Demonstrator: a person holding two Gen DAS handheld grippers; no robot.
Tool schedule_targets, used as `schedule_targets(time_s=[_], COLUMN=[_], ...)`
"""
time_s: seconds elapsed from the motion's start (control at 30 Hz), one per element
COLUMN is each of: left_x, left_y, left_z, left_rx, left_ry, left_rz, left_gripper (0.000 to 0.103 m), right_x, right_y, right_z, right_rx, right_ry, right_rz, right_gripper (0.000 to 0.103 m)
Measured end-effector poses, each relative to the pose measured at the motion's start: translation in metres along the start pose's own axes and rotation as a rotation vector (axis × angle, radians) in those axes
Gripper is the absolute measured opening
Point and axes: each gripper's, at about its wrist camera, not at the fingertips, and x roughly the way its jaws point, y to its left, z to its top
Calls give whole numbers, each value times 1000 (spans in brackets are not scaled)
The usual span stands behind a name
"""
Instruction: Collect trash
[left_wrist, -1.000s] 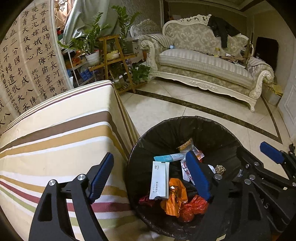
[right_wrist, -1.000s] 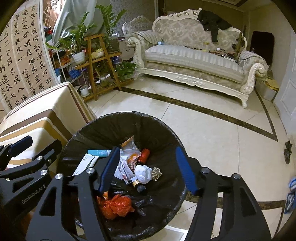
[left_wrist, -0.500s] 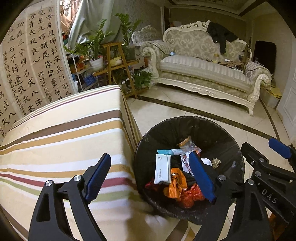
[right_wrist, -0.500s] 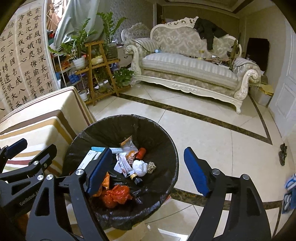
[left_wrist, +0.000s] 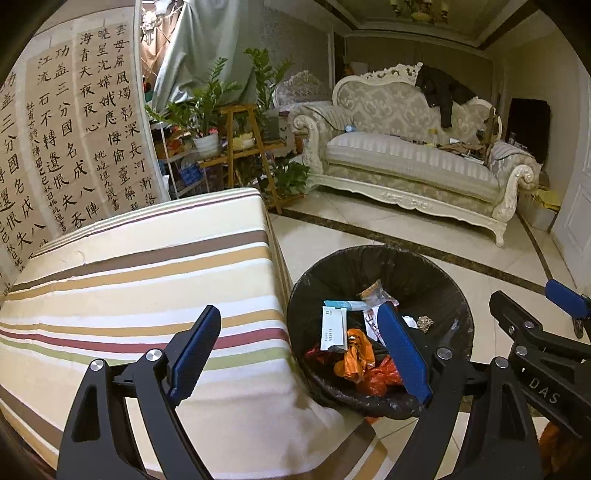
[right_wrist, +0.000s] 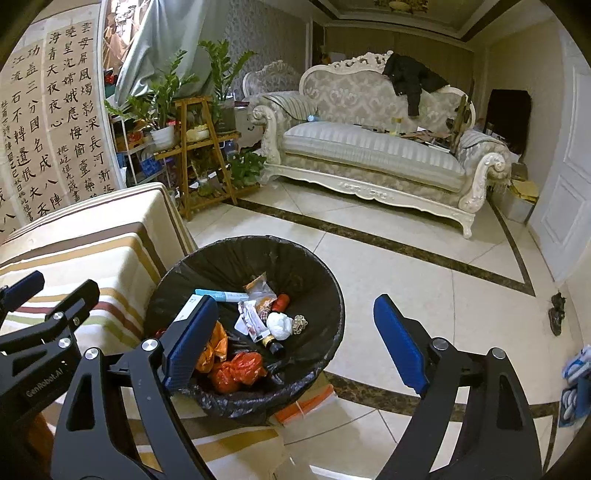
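Note:
A round bin with a black liner (left_wrist: 436, 273) (right_wrist: 317, 266) stands on the floor beside the striped table. It holds several pieces of trash: a white packet (left_wrist: 333, 328), orange and red bags (right_wrist: 236, 369), a white wad (right_wrist: 279, 325), wrappers. My left gripper (left_wrist: 299, 349) is open and empty, above the table edge and the bin's left rim. My right gripper (right_wrist: 293, 339) is open and empty, above the bin's right side. Each gripper shows in the other's view, the right one (left_wrist: 554, 328) and the left one (right_wrist: 44, 317).
A table with a striped cloth (left_wrist: 140, 280) is left of the bin. A white sofa (left_wrist: 406, 162) stands at the back of the tiled floor. A wooden plant stand (right_wrist: 199, 147) and a calligraphy screen (left_wrist: 66, 140) are at the back left. A white door (right_wrist: 565, 177) is at the right.
Both grippers have pulled up and back from the bin, which now looks smaller and farther. More of the table and floor shows. Both stay open and empty.

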Motion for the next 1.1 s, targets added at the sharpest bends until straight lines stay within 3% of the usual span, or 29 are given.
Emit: schedule_targets(time_s=[0.43,1.1], left_x=[-20,-23], left_y=[15,19], left_z=[-7,-9], left_rx=[-41,-46], left_ry=[-30,-33], left_rz=[0,0], left_gripper=[84,84], right_x=[-28,-33], right_y=[11,14], right_z=[-3,-3], right_rx=[-25,-29], right_ry=[-50,-60], right_rz=[0,3], right_gripper=[85,85])
